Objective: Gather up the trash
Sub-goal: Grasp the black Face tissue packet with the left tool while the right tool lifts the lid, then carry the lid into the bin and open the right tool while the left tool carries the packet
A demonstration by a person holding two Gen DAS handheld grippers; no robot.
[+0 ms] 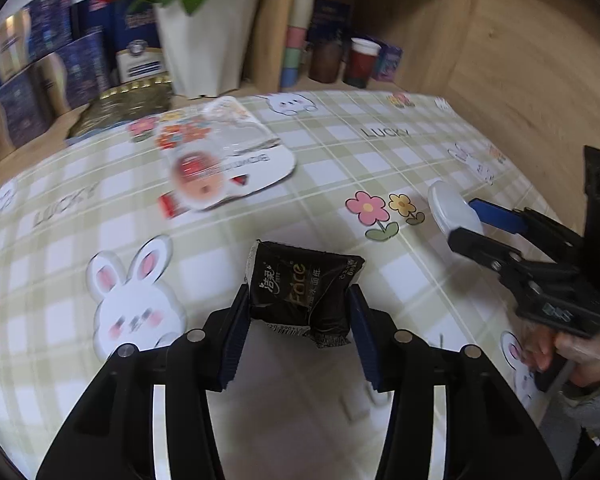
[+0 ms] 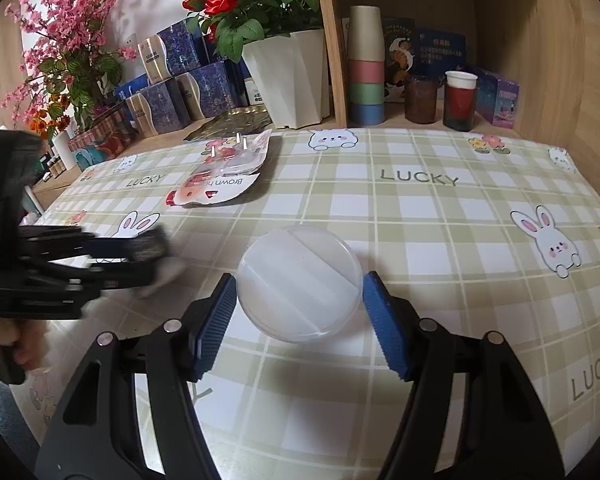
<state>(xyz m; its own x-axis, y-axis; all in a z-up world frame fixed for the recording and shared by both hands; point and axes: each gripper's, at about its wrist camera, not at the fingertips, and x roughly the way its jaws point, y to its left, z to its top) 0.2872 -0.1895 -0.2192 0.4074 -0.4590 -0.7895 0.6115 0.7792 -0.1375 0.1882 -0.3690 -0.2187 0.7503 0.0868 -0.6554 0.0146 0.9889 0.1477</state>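
Observation:
A black tissue packet (image 1: 300, 292) with gold print sits between the blue pads of my left gripper (image 1: 298, 320), which press on both its sides just above the checked tablecloth (image 1: 340, 160). My right gripper (image 2: 300, 316) is shut on a clear round plastic lid (image 2: 300, 280), held tilted over the cloth. In the left wrist view that right gripper (image 1: 472, 224) and the lid (image 1: 450, 206) are at the right edge, with a hand below. The left gripper (image 2: 140, 252) appears blurred at the left of the right wrist view.
An opened white snack package (image 2: 220, 176) lies farther back on the cloth. Behind it stand a white plant pot (image 2: 288, 80), blue boxes (image 2: 172, 96), stacked cups (image 2: 366, 68) and two jars (image 2: 460, 96) in a wooden shelf niche. A wooden wall (image 2: 572, 80) closes the right side.

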